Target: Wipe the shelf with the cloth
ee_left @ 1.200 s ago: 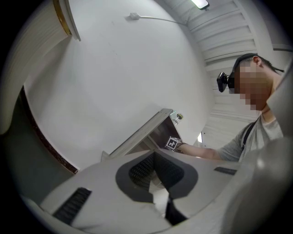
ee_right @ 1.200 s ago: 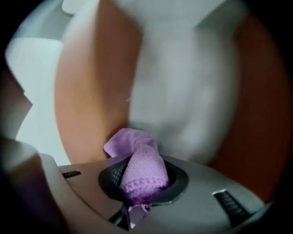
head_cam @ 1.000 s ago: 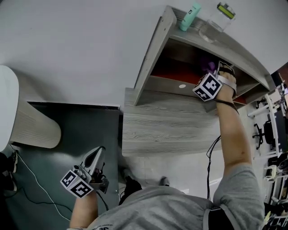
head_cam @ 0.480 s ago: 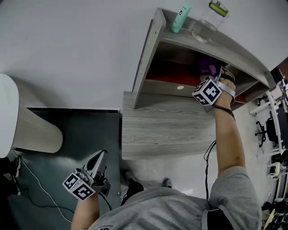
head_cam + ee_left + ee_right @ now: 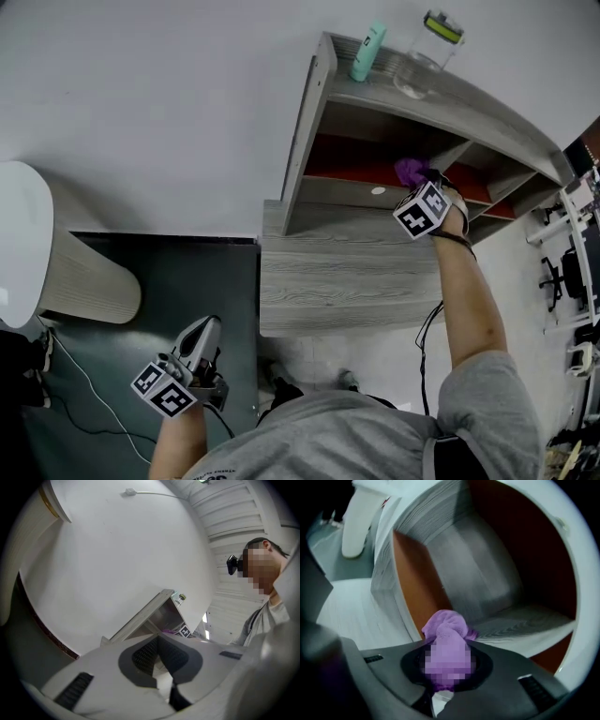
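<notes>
Change vs a second ago: right gripper [image 5: 419, 187] has come out from deep in the shelf [image 5: 314, 122] toward the front lip of the lower left bay, drifting a bit toward the shelf's left side wall; cloth [image 5: 409, 171] was back in the shadow of that bay and is now plainly visible near the opening. Reads as one pull stroke across the bay floor, back to front; wiping is under way and not done, since the bays further right look untouched by this pass (my read, not observed).

Right gripper: jaws clamped on the purple cloth, bunched into a wad between the pads; the wad sticks out past the tips.

Cloth orientation: long axis runs along the jaws; the free end points into the bay, toward the corner where the shelf's left wall meets the red back panel; the clamped end points back at the person. It sits low over the grey bay floor by the front edge; can't confirm from these views that it is pressed on the board.

Left gripper [image 5: 208, 326]: jaws closed tip to tip, nothing between them; held low, well apart from the shelf, below and left of it; idle.

On the shelf top, untouched: teal bottle [image 5: 367, 52] and clear lidded jar [image 5: 419, 58], just beside each other near the left end.

Next, probably: push the wad back in for another stroke, or shift right along the shelf.
</notes>
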